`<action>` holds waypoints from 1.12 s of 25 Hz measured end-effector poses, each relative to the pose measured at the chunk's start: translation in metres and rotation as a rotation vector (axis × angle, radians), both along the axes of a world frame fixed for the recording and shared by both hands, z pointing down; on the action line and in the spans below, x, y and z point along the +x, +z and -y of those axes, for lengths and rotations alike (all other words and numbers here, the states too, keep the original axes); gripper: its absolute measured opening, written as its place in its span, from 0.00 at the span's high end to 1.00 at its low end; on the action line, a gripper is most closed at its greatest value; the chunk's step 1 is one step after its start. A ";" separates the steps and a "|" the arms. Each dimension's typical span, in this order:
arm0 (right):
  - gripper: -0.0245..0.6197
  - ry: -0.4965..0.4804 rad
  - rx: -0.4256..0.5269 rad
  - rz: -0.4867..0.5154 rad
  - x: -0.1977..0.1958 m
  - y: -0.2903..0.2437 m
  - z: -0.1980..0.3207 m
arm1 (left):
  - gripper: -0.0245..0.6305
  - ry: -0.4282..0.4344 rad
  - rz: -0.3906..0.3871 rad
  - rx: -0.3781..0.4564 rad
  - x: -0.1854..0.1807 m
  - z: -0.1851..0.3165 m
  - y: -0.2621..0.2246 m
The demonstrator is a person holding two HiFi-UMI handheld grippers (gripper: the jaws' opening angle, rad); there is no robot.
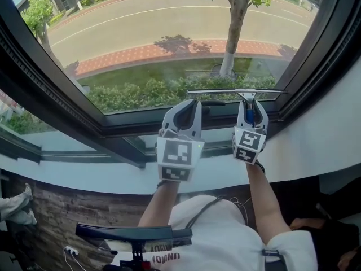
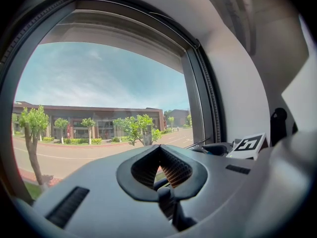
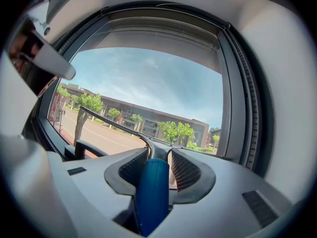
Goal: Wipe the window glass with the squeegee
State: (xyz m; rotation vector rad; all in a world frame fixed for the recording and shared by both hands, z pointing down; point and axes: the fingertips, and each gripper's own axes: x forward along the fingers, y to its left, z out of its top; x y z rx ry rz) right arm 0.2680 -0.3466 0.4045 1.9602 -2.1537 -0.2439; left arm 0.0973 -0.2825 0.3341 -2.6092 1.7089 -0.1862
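The right gripper (image 1: 251, 103) (image 3: 159, 152) is clamped on the blue handle of the squeegee (image 1: 225, 91) (image 3: 152, 192), the handle standing upright between its jaws. The left gripper (image 1: 190, 104) (image 2: 159, 150) has its jaws closed tip to tip with nothing between them.

The squeegee's long thin blade lies level across the lowest part of the window glass (image 1: 169, 38), just above the bottom of the dark window frame (image 1: 130, 120) and towards the pane's right corner. The blade reaches left from the handle to above the left gripper. Between the two grippers a short dark handle-like piece (image 1: 212, 103) sits at the frame; what it is cannot be made out.

Through the glass are a hedge (image 1: 146, 92), a tree trunk (image 1: 231, 44), a brick path and a road (image 1: 169, 16); the left gripper view shows a long low building (image 2: 89, 120) across the road. A white sill (image 1: 84, 176) runs under the frame and a white wall (image 1: 333, 134) closes in on the right.

Both forearms (image 1: 265, 202) reach forward and up from the person's body, side by side. The grippers are held near each other at the same height, both pointing at the bottom edge of the window, their marker cubes facing the head camera.
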 end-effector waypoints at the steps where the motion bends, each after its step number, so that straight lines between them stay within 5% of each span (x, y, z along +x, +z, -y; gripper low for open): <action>1: 0.73 -0.001 0.022 0.019 0.000 -0.010 -0.005 | 0.96 -0.006 -0.007 0.005 -0.003 0.000 -0.002; 10: 0.73 -0.017 0.347 0.251 0.004 -0.136 -0.072 | 0.96 -0.080 -0.022 0.194 -0.026 -0.011 -0.051; 15: 0.73 -0.045 0.488 0.251 -0.005 -0.162 -0.101 | 0.96 -0.091 0.015 0.270 -0.030 -0.018 -0.050; 28: 0.73 -0.029 0.504 0.298 -0.001 -0.169 -0.111 | 0.96 -0.088 0.027 0.242 -0.023 -0.020 -0.045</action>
